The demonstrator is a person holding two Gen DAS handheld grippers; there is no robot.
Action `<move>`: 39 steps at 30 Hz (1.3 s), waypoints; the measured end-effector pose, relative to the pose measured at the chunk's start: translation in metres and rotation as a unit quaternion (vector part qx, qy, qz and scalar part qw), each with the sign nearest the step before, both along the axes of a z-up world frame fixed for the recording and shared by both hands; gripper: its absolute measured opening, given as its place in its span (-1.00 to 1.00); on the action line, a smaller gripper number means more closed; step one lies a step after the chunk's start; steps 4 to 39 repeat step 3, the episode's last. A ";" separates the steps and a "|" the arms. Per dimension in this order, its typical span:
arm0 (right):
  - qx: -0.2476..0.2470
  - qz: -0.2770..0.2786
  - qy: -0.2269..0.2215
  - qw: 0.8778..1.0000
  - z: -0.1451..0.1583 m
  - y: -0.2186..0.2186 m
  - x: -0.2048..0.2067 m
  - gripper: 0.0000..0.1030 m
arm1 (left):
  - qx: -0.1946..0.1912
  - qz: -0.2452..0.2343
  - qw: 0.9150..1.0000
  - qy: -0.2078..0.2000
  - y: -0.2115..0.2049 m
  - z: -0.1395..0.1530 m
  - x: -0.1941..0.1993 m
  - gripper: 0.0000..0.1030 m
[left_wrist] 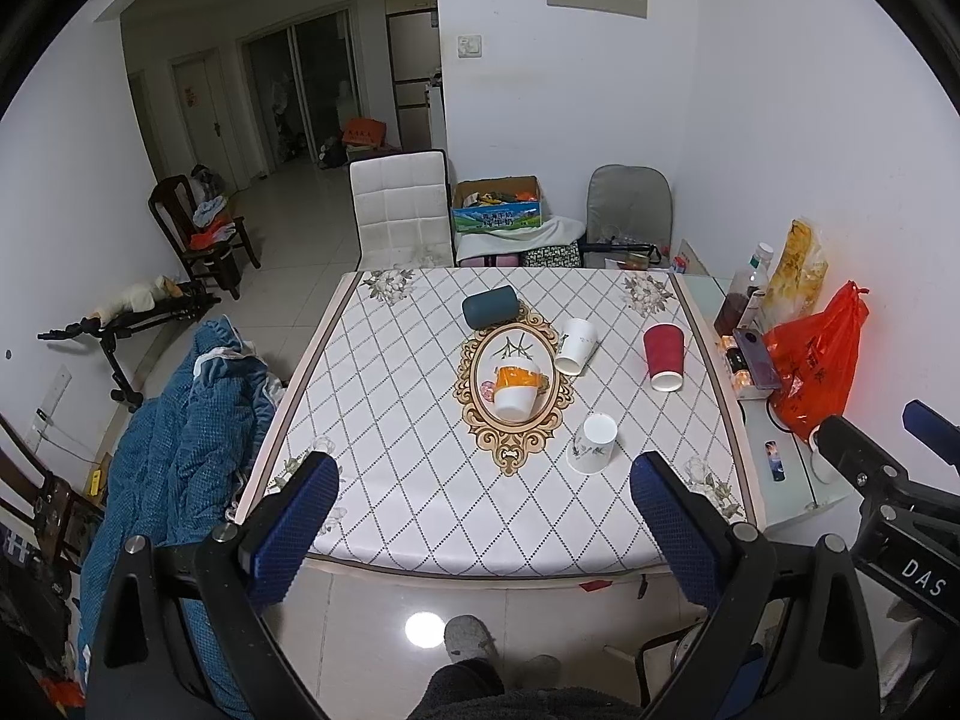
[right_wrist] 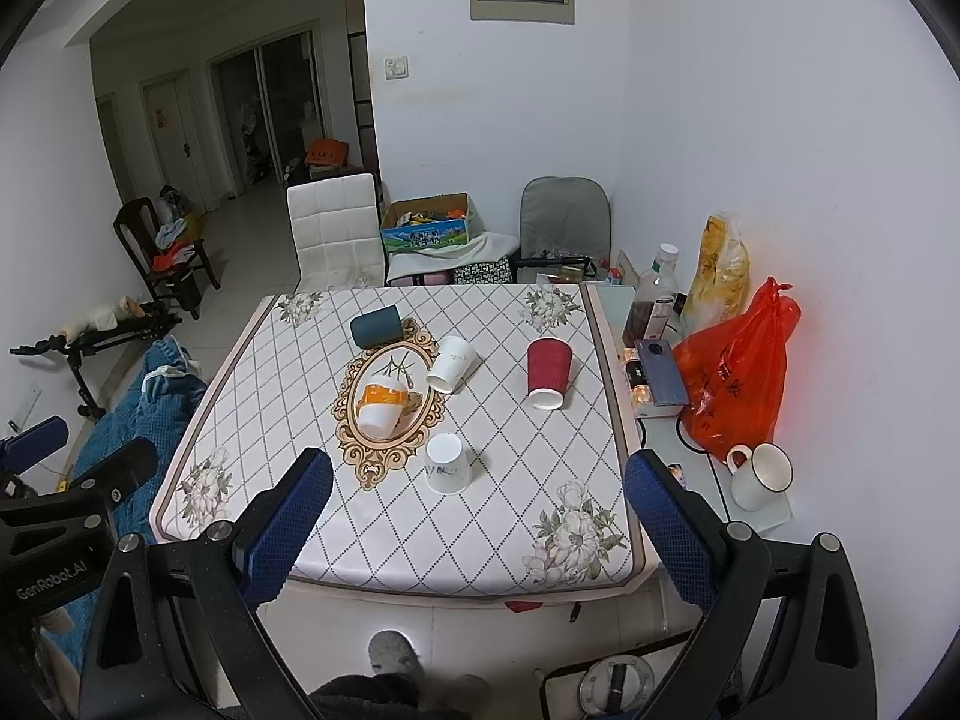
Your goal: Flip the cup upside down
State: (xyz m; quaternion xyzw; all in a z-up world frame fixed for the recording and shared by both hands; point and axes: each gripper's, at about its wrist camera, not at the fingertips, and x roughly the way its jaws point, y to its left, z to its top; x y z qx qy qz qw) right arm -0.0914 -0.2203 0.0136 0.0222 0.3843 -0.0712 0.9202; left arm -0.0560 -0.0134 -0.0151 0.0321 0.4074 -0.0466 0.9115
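We hold both grippers spread wide, empty, at frame bottom: left gripper (left_wrist: 483, 534), right gripper (right_wrist: 477, 525). Inverted white cup (right_wrist: 447, 463) stands mid-frame on table (right_wrist: 384, 546), above and between right gripper's fingers, well apart.
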 end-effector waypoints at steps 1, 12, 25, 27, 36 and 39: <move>0.000 0.000 0.000 1.000 0.000 0.000 0.001 0.94 | 0.001 -0.001 1.000 -0.001 0.001 0.000 -0.001 0.94; 0.000 0.000 0.000 1.000 0.000 0.000 0.000 0.94 | -0.001 -0.002 1.000 -0.003 0.002 0.002 -0.001 0.94; 0.000 0.000 0.000 1.000 0.000 0.000 0.000 0.94 | -0.001 -0.002 1.000 -0.003 0.002 0.002 -0.001 0.94; 0.000 0.000 0.000 1.000 0.000 0.000 0.000 0.94 | -0.001 -0.002 1.000 -0.003 0.002 0.002 -0.001 0.94; 0.000 0.000 0.000 1.000 0.000 0.000 0.000 0.94 | -0.001 -0.002 1.000 -0.003 0.002 0.002 -0.001 0.94; 0.000 0.000 0.000 1.000 0.000 0.000 0.000 0.94 | -0.001 -0.002 1.000 -0.003 0.002 0.002 -0.001 0.94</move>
